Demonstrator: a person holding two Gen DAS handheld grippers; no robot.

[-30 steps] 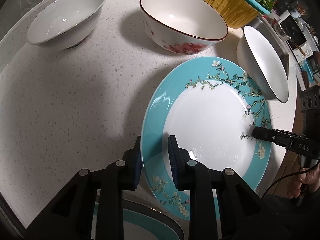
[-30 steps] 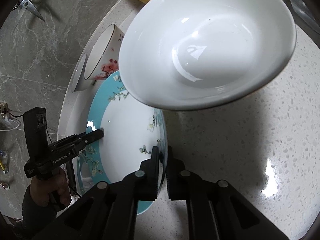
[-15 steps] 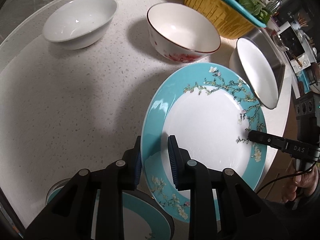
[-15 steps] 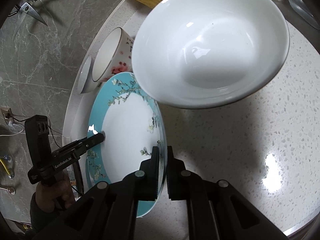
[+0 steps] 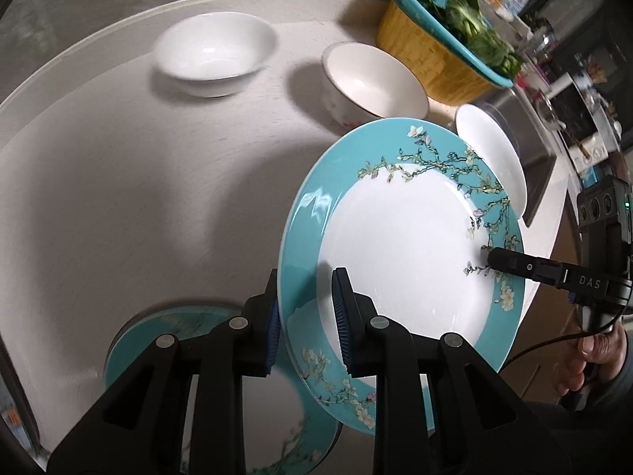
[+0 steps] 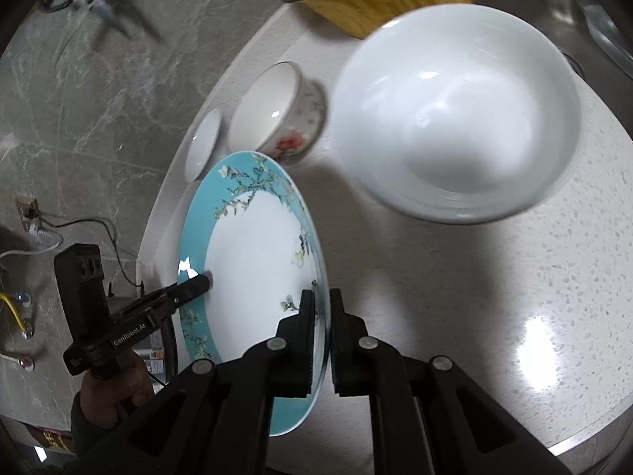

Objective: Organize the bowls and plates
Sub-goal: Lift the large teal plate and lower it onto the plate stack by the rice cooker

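Both grippers are grasping one teal-rimmed plate (image 5: 395, 253), which is hanging tilted above the speckled bench (image 5: 118, 182). Left gripper (image 5: 306, 308) is clenching the plate's near rim; right gripper (image 6: 322, 308) is pinching the opposite rim, its tip showing at the plate's right side in the left wrist view. A second teal plate (image 5: 158, 340) is lying flat on the bench below, near left. A plain white bowl (image 5: 213, 59) is sitting far left; a red-flowered bowl (image 5: 376, 83) is standing just beyond the held plate. Another white bowl (image 6: 459, 118) is sitting right of the plate. A yellow basket (image 5: 431, 55) of greens is standing at the far right.
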